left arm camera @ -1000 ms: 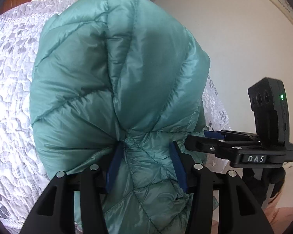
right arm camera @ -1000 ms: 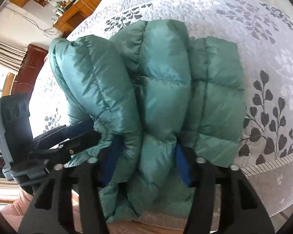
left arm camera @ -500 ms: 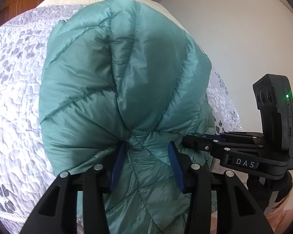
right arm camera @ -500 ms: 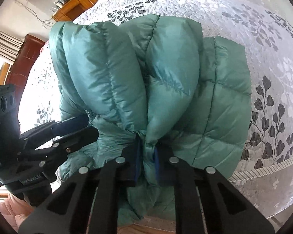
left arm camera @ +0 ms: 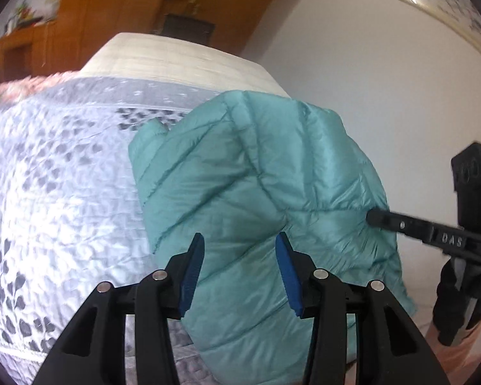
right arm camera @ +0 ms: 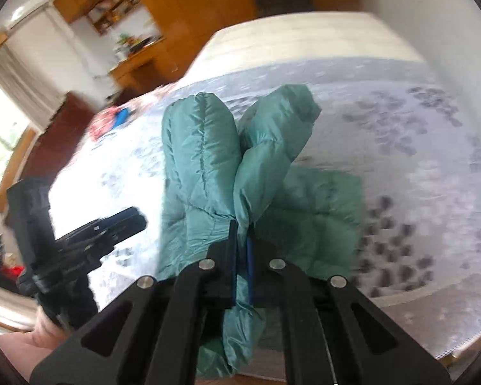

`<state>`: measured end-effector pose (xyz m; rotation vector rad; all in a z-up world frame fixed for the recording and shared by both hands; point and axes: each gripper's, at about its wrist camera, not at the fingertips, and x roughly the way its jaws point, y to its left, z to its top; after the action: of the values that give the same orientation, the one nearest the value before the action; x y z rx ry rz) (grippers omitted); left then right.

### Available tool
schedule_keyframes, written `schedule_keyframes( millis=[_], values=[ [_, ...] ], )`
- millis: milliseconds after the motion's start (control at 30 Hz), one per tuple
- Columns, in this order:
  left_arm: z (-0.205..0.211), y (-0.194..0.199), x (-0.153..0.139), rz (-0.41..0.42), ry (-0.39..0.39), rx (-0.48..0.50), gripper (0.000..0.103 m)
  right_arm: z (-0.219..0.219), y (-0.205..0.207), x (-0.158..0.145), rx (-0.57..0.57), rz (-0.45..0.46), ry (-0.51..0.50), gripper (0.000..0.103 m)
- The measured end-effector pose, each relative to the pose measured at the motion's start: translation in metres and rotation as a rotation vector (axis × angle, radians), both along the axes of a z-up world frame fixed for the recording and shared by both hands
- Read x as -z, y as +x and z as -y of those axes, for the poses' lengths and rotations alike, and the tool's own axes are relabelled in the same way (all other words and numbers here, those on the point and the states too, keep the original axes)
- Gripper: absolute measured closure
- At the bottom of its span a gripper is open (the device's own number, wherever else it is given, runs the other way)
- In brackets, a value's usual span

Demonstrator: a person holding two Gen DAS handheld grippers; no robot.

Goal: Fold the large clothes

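A puffy green jacket [left arm camera: 256,199] lies bunched up on a bed cover [left arm camera: 64,192] that is white with gray leaf shapes. The left gripper [left arm camera: 239,269] is right over the jacket – its two blue pads [left arm camera: 192,272] stand wide apart, with soft green cloth showing between them, not pinched. On the right side, the black right gripper [left arm camera: 378,216] pokes into the jacket's edge; how its fingers stand is hidden. Behind the bed are a pale wall [left arm camera: 352,64] and brown wooden doors [left arm camera: 144,9] – a bit blurry.
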<state>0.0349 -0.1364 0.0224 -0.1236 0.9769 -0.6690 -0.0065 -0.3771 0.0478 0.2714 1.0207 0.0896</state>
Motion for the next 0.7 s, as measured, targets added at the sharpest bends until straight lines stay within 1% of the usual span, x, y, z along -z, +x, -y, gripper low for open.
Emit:
schedule_keyframes(
  millis=[33, 67, 133, 167, 200, 233, 300, 367, 467, 533, 633, 667, 700],
  values=[
    [0.012, -0.003, 0.003, 0.004, 0.017, 0.021, 0.058, 0.009, -0.004, 0.005, 0.025, -0.013, -0.004, 0.1],
    [0.027, -0.006, 0.01, -0.001, 0.041, 0.048, 0.058, 0.023, -0.008, 0.017, 0.063, -0.042, -0.005, 0.1],
    [0.045, -0.01, 0.024, -0.026, 0.067, 0.089, 0.058, 0.039, -0.014, 0.038, 0.108, -0.09, -0.012, 0.1],
    [0.057, -0.009, 0.031, -0.036, 0.091, 0.105, 0.058, 0.048, -0.016, 0.051, 0.13, -0.121, -0.007, 0.1],
    [0.063, -0.01, 0.039, -0.047, 0.115, 0.115, 0.058, 0.059, -0.018, 0.073, 0.152, -0.165, 0.02, 0.1],
    [0.069, -0.011, 0.047, -0.059, 0.128, 0.124, 0.058, 0.063, -0.018, 0.085, 0.158, -0.188, 0.038, 0.1],
    [0.077, -0.014, 0.059, -0.083, 0.13, 0.142, 0.058, 0.072, -0.018, 0.115, 0.17, -0.24, 0.075, 0.1],
    [0.083, -0.02, 0.064, -0.079, 0.145, 0.152, 0.057, 0.075, -0.019, 0.137, 0.169, -0.267, 0.095, 0.1],
    [0.092, -0.025, 0.068, -0.063, 0.173, 0.154, 0.057, 0.067, -0.017, 0.15, 0.138, -0.274, 0.052, 0.099],
    [0.096, -0.028, 0.07, -0.061, 0.182, 0.15, 0.057, 0.066, -0.014, 0.158, 0.129, -0.288, 0.061, 0.099],
    [0.1, -0.028, 0.071, -0.061, 0.201, 0.139, 0.057, 0.068, -0.011, 0.154, 0.107, -0.293, 0.069, 0.098],
    [0.1, -0.029, 0.068, -0.063, 0.206, 0.135, 0.057, 0.07, -0.011, 0.148, 0.1, -0.288, 0.072, 0.094],
    [0.099, -0.03, 0.065, -0.064, 0.209, 0.126, 0.057, 0.071, -0.013, 0.14, 0.089, -0.28, 0.067, 0.093]
  ],
)
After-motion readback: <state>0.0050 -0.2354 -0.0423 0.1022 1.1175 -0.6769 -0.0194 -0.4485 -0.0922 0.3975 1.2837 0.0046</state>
